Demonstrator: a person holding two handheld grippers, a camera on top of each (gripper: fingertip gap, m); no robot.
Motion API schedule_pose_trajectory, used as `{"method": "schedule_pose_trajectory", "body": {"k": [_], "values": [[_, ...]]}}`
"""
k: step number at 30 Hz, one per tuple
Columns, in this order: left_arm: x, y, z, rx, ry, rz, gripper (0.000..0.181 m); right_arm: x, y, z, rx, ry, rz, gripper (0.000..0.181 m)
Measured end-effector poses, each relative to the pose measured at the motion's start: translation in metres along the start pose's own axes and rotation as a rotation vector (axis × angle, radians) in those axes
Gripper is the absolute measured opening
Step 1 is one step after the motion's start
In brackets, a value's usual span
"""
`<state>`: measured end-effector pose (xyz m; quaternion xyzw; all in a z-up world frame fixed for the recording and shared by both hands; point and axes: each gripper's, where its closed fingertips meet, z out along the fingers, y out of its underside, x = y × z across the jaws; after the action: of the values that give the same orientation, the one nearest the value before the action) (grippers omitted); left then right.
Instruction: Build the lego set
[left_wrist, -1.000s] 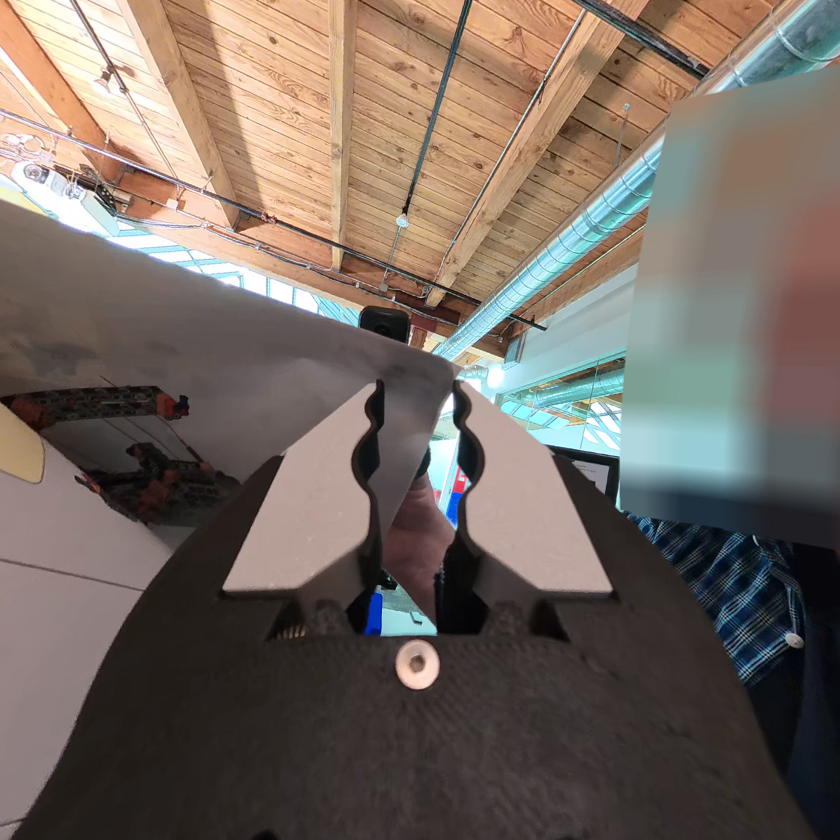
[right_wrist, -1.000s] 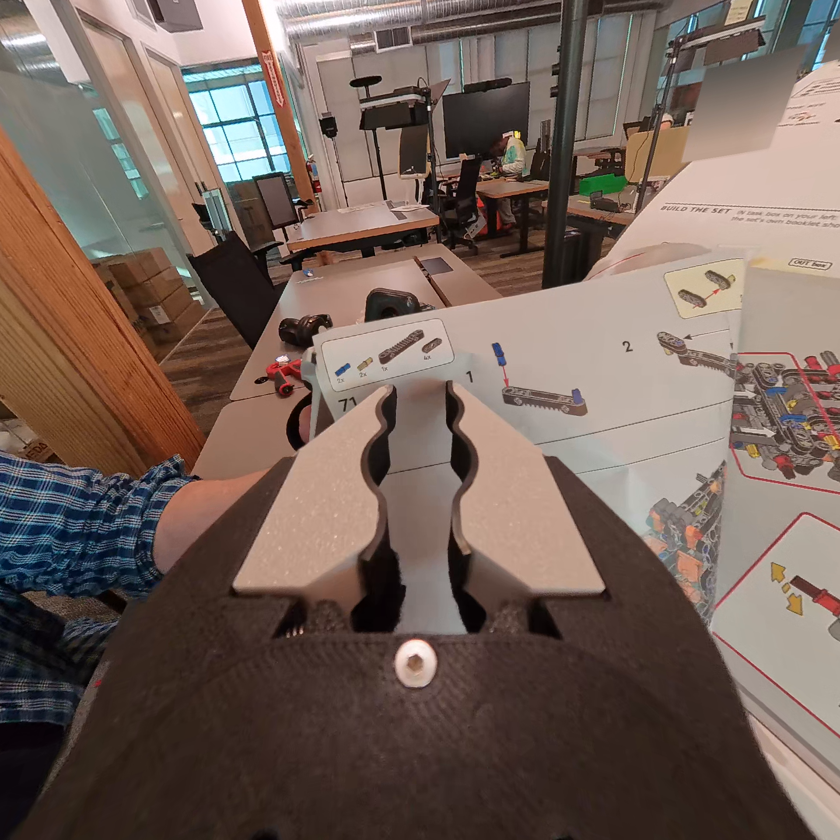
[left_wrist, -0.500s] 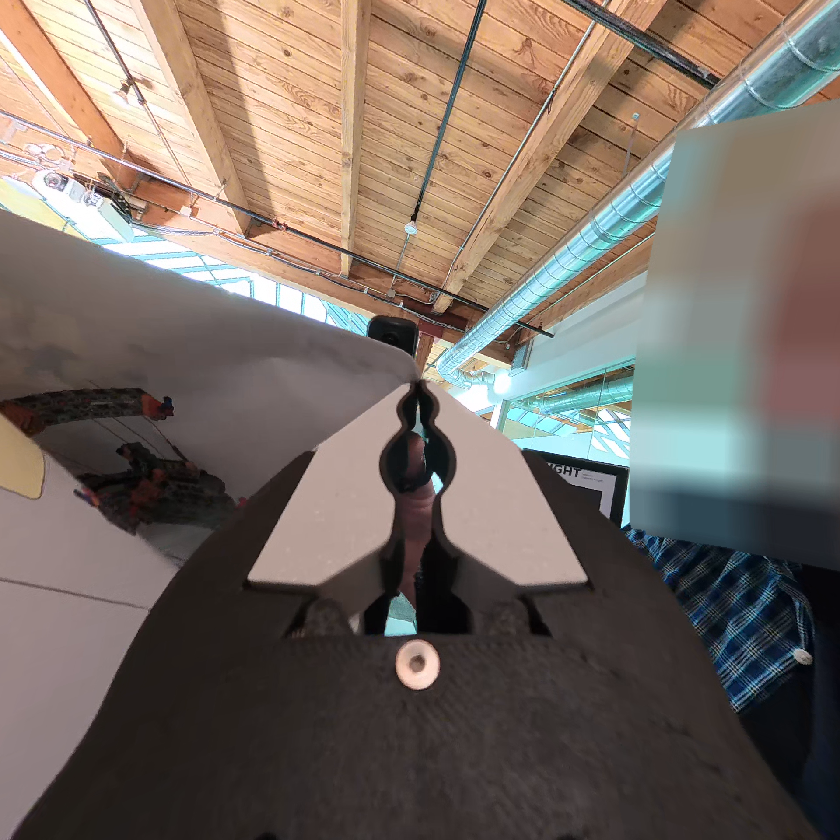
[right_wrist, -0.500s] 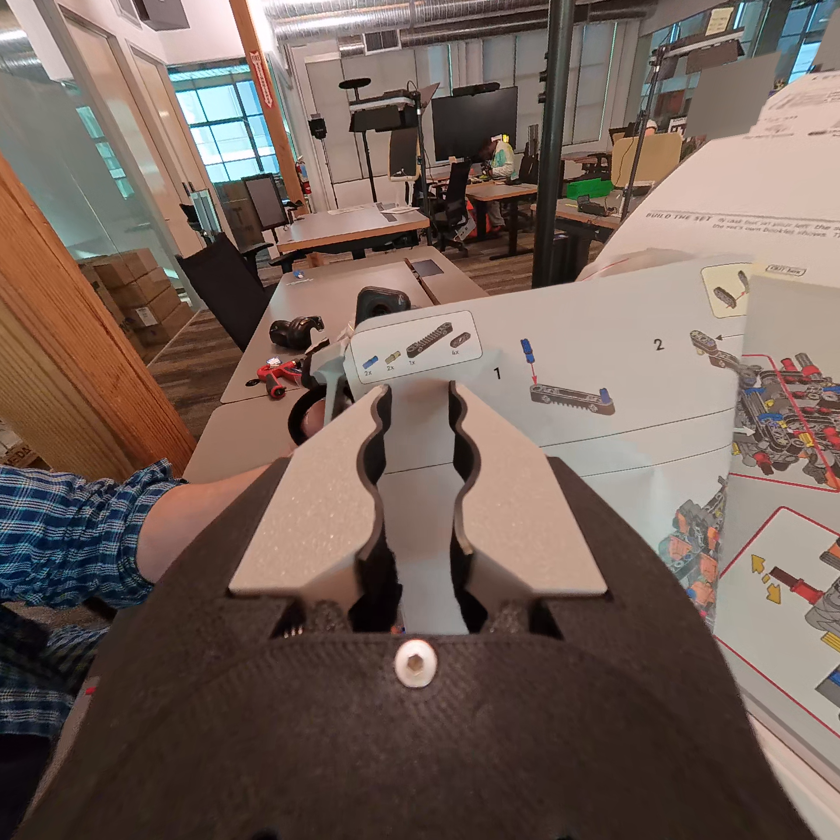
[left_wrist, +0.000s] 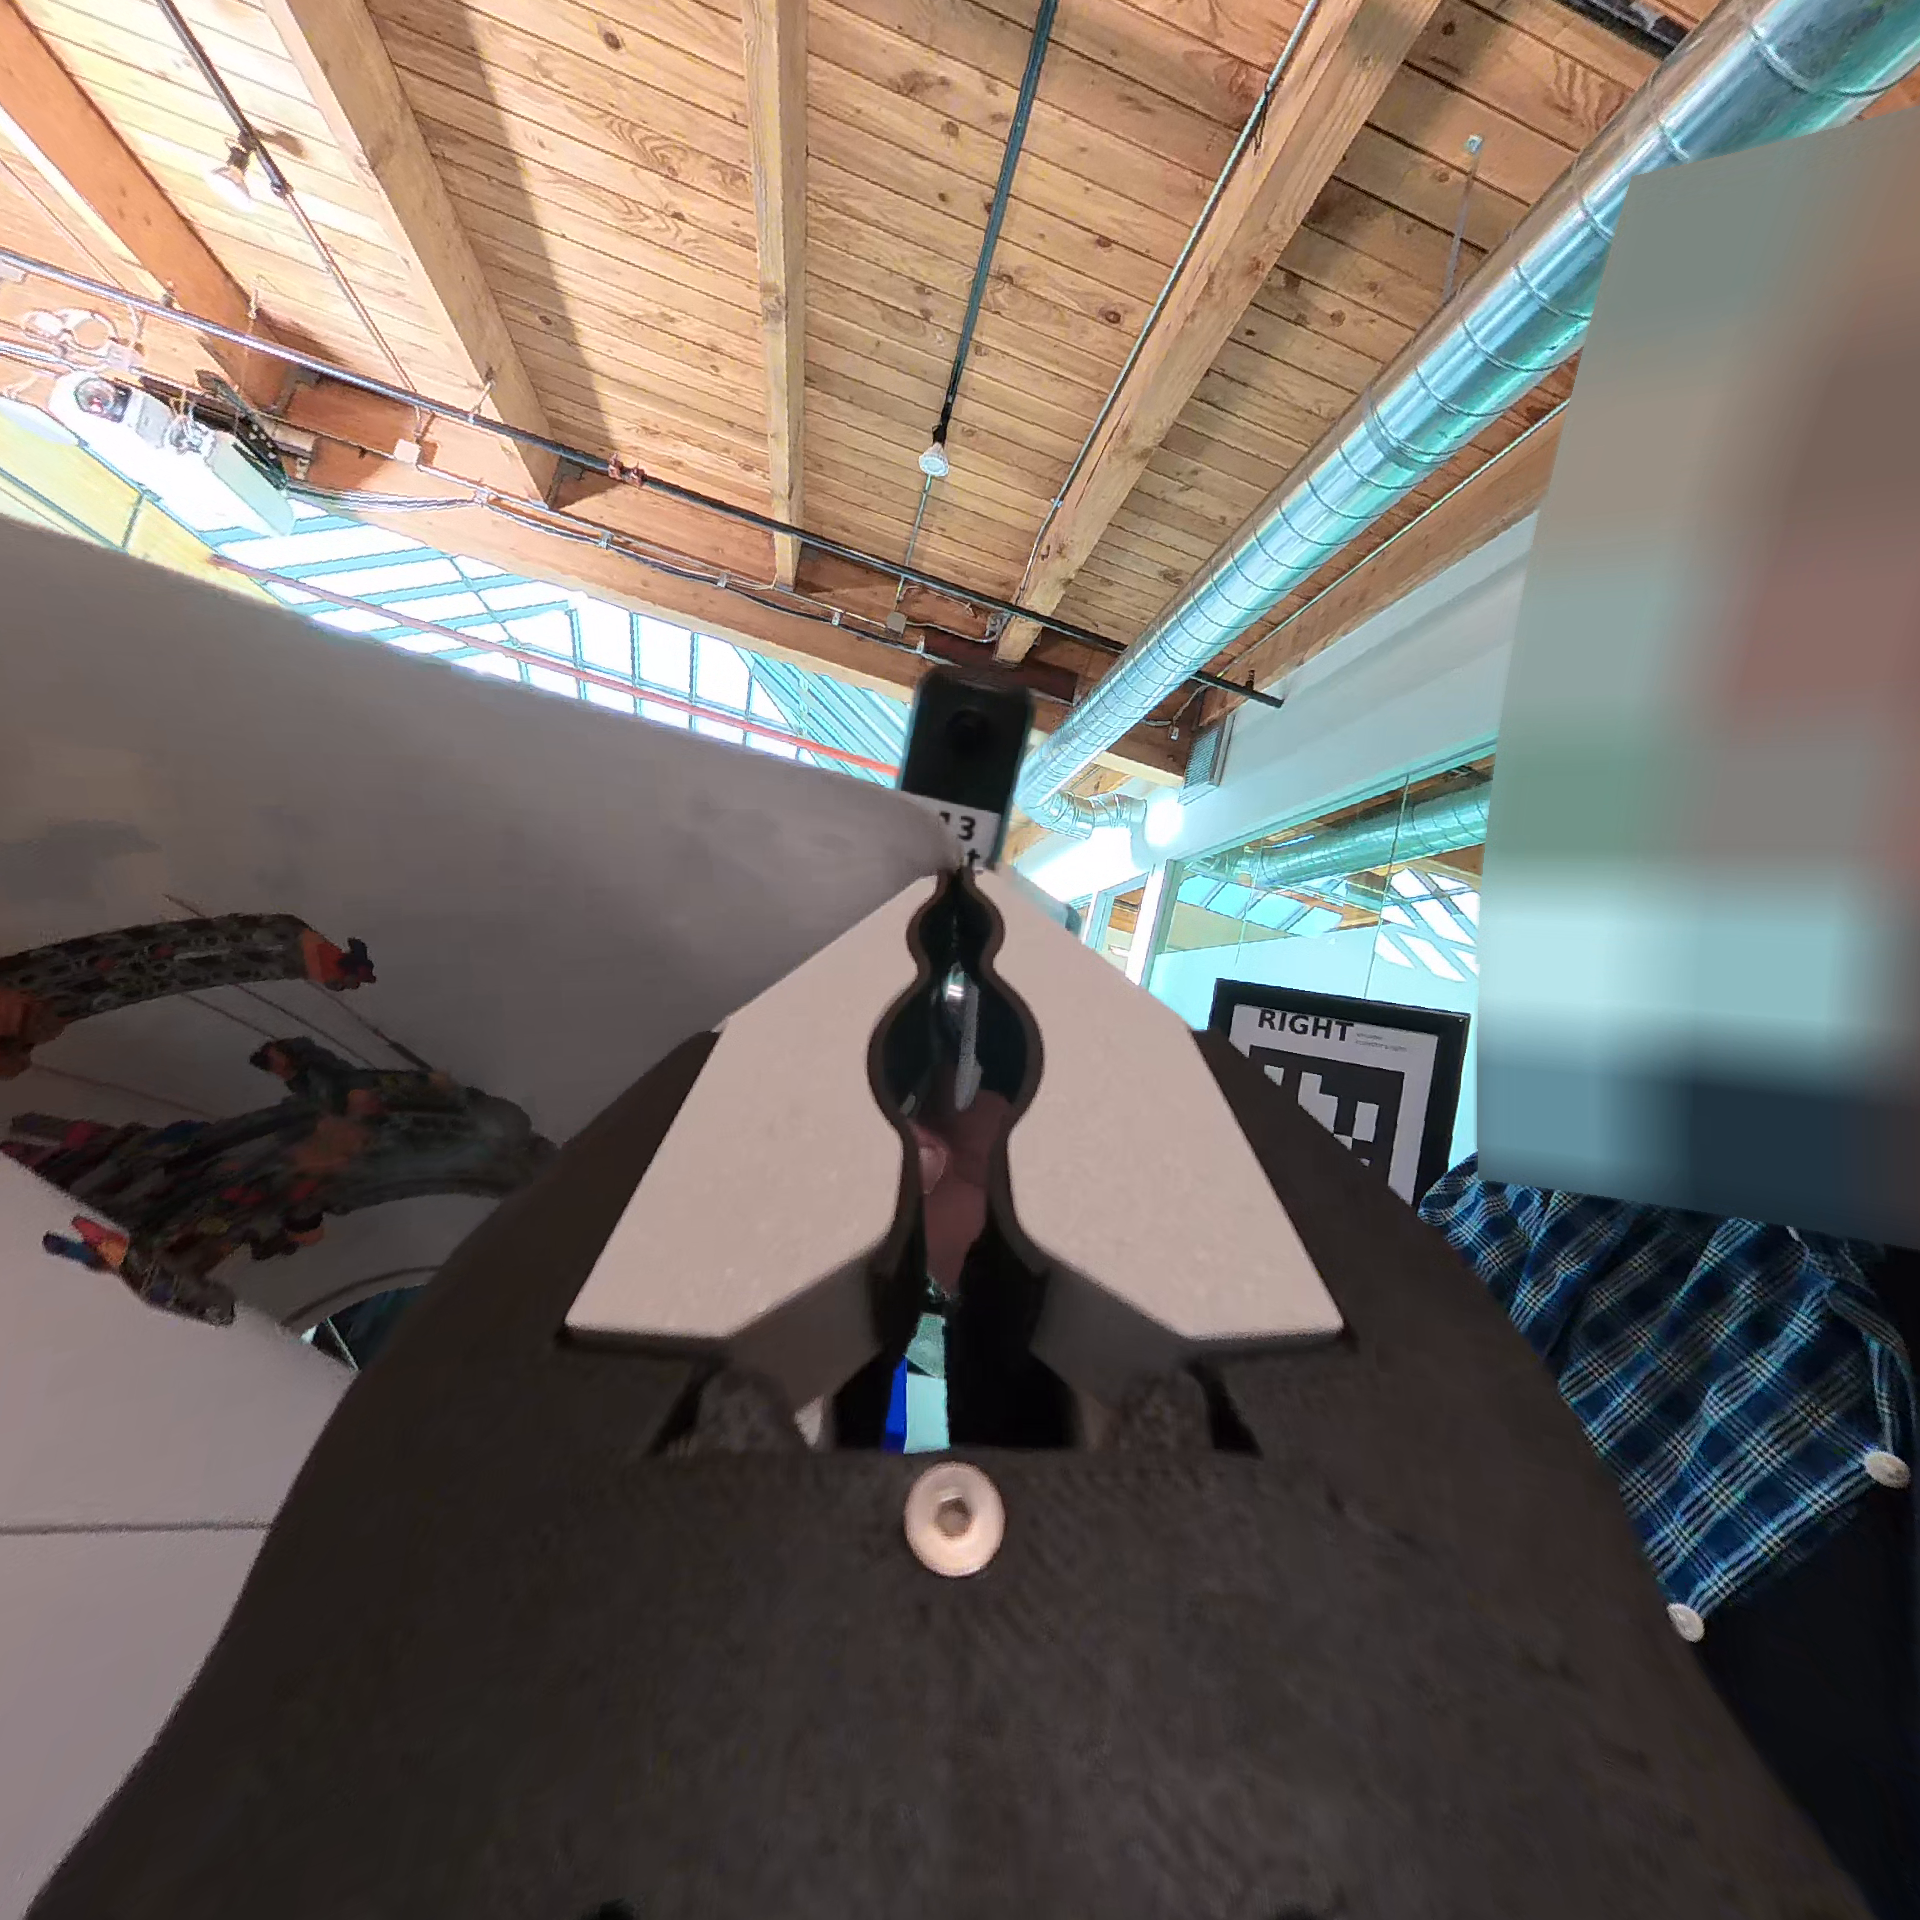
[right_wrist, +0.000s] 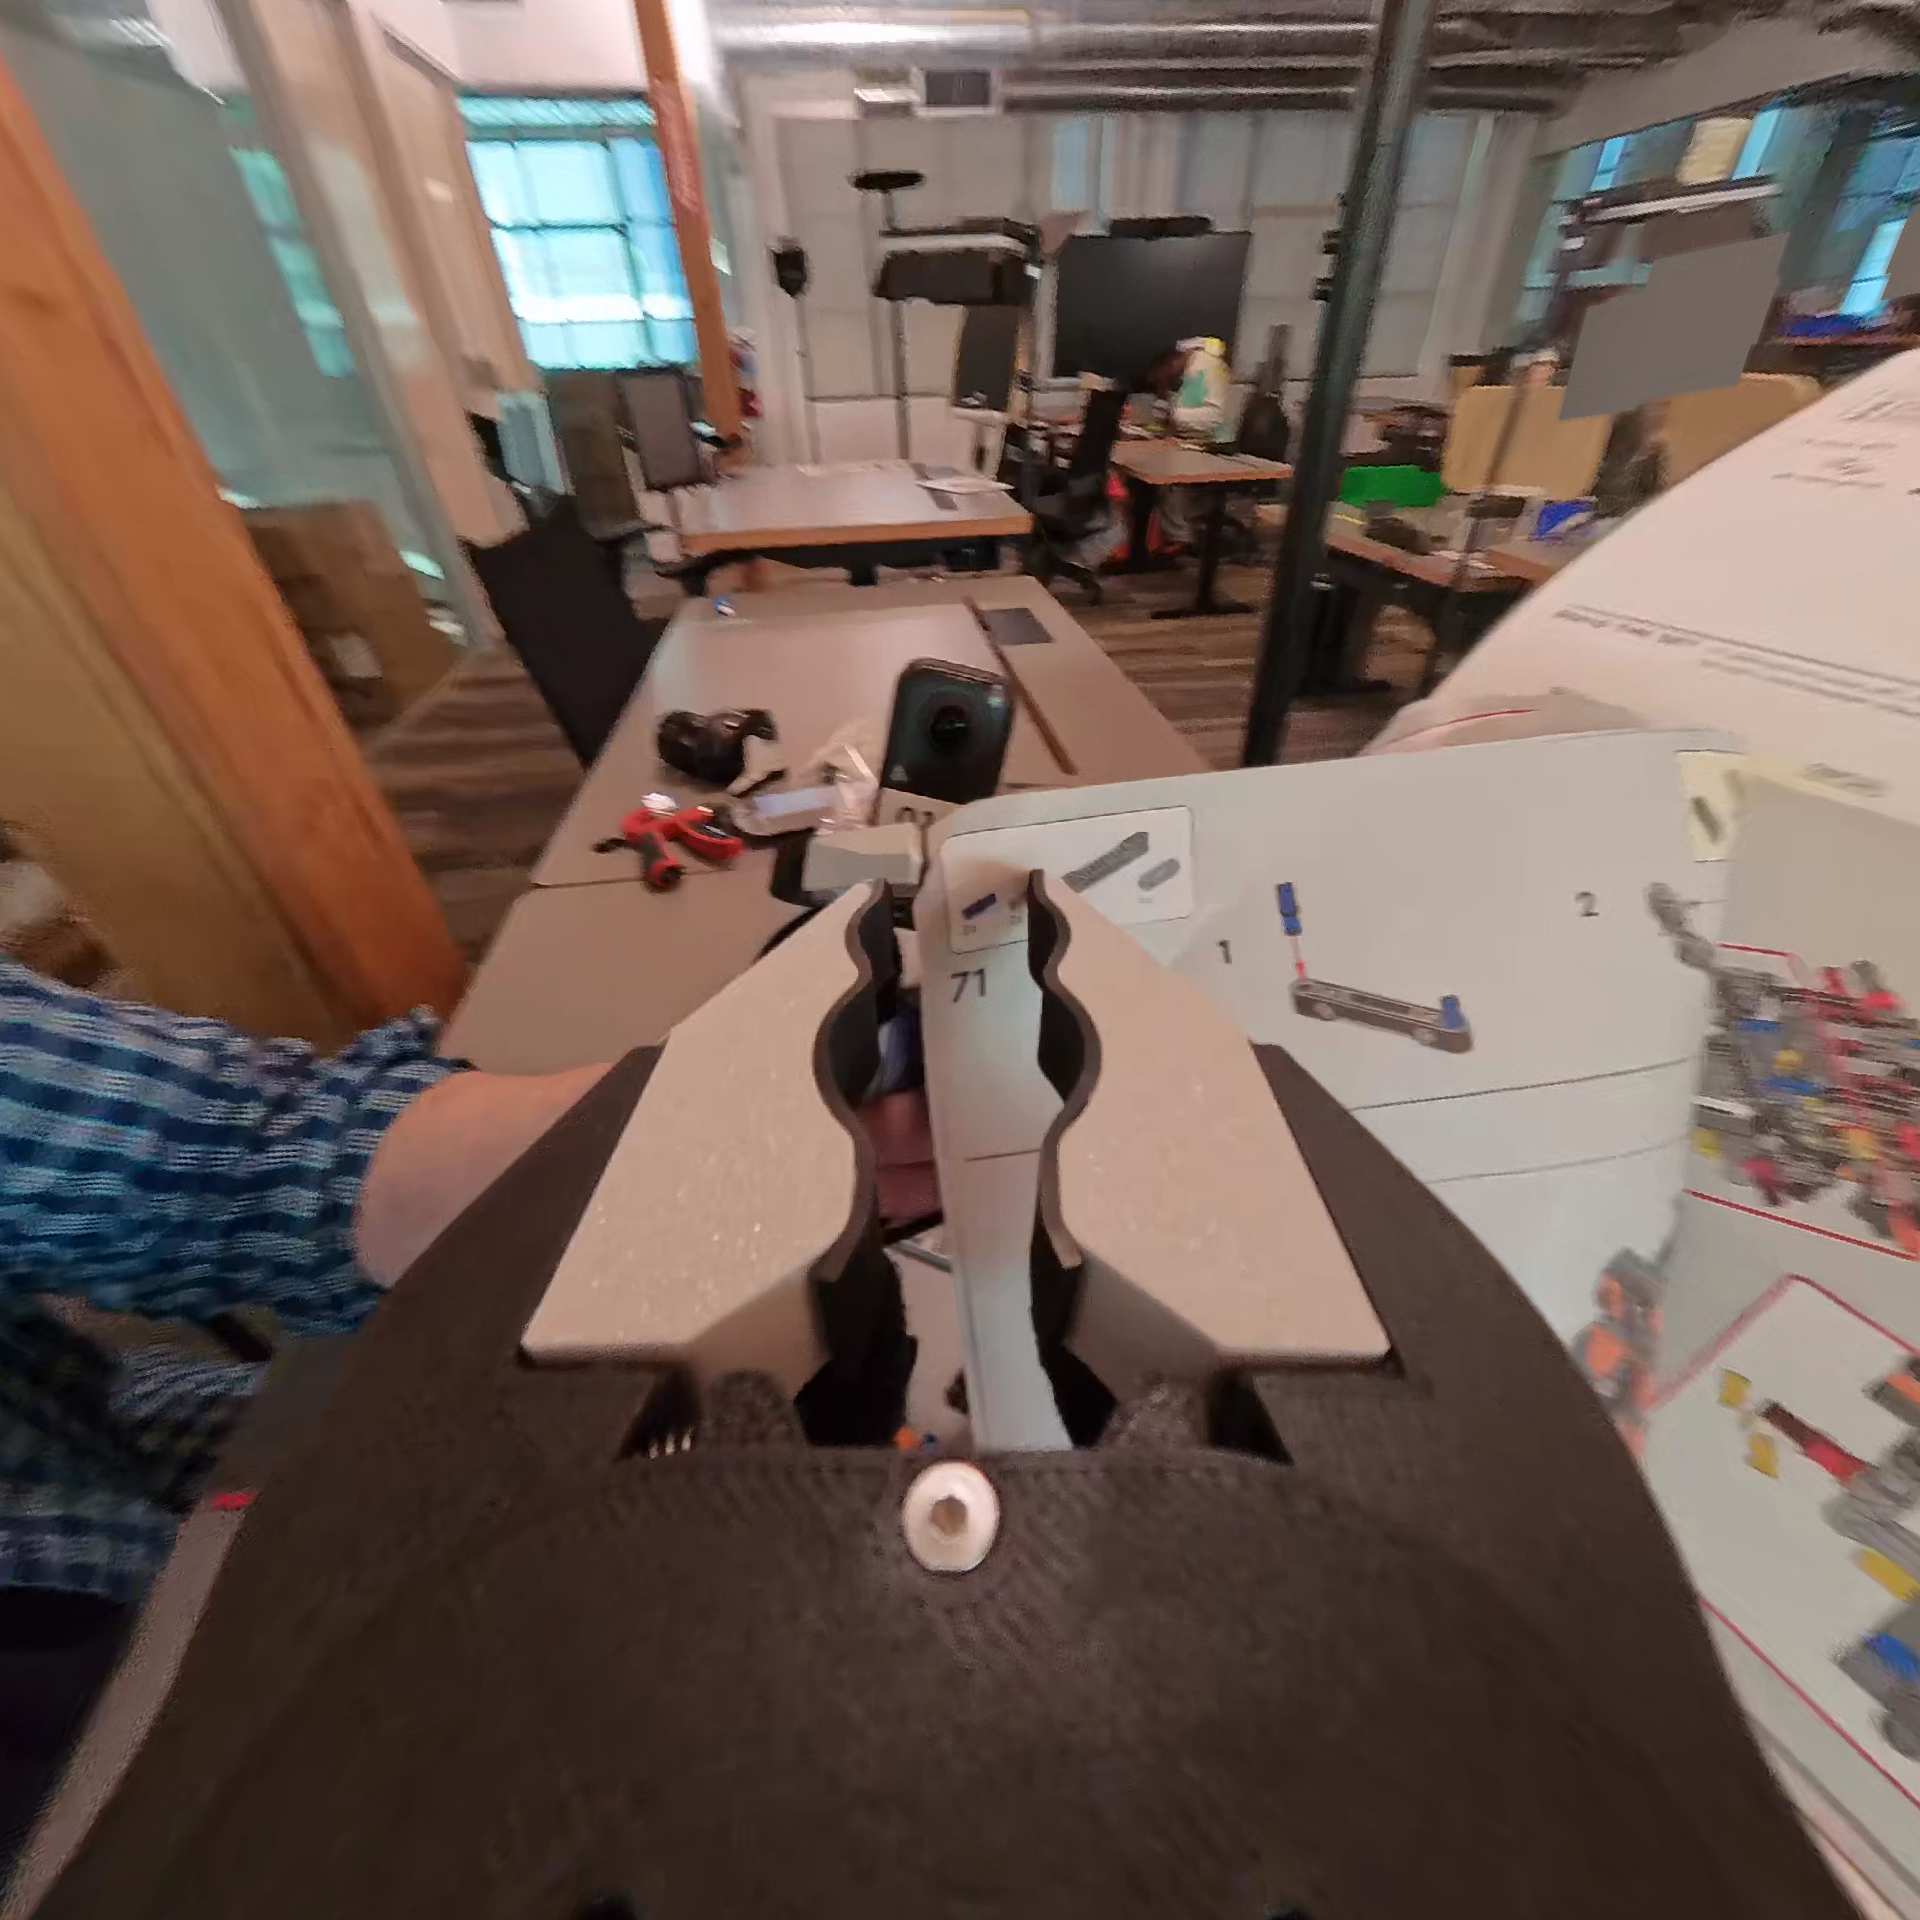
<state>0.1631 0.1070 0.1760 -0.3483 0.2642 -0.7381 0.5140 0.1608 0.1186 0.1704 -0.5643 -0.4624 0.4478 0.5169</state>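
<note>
Left wrist view, aimed upward at a timber ceiling (left_wrist: 644, 260) with a silver duct (left_wrist: 1382, 457). Left gripper (left_wrist: 957, 883) closed, tips meeting on the corner of a page of the lego instruction booklet (left_wrist: 436, 831); page curling away to the left, printed build diagrams on its underside distorted and hard to read. Through the gap behind the tips: part of a hand, not clearly resolved. Behind the page corner, the dark camera (left_wrist: 966, 732) of the other gripper, lower half cut off by the paper. At right, a blue plaid shirt (left_wrist: 1704, 1382), upper part covered by a mosaic patch. Framed black-and-white marker card (left_wrist: 1340, 1081) partly hidden by the gripper body.

Right wrist view, blurred by motion. Right gripper (right_wrist: 961, 894) open, with the left edge of the same page standing in the gap between the fingers (right_wrist: 727, 1164); contact with either finger impossible to judge. Booklet spread to the right, its far pages running out of frame and smeared. Left gripper beyond the tips, only its camera and grey fingers visible near the page's top corner. Plaid sleeve (right_wrist: 177, 1153) and forearm at left. On the grey table (right_wrist: 623, 966) behind: a red-and-black tool (right_wrist: 665, 831), a black object (right_wrist: 712, 738), and a clear bag too blurred to identify. No loose lego pieces distinguishable.
</note>
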Motion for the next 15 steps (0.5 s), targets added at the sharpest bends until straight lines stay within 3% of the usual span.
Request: {"method": "schedule_pose_trajectory", "body": {"k": [1, 15], "values": [[-0.0001, 0.0001, 0.0004, -0.001, 0.002, -0.001, 0.0, -0.0024, 0.0001, -0.0008, 0.007, -0.036, 0.027, 0.024], [-0.0022, 0.0037, 0.008, 0.001, 0.057, -0.043, 0.0, 0.0002, -0.0023, -0.0078, 0.117, -0.237, 0.226, 0.013]]}}
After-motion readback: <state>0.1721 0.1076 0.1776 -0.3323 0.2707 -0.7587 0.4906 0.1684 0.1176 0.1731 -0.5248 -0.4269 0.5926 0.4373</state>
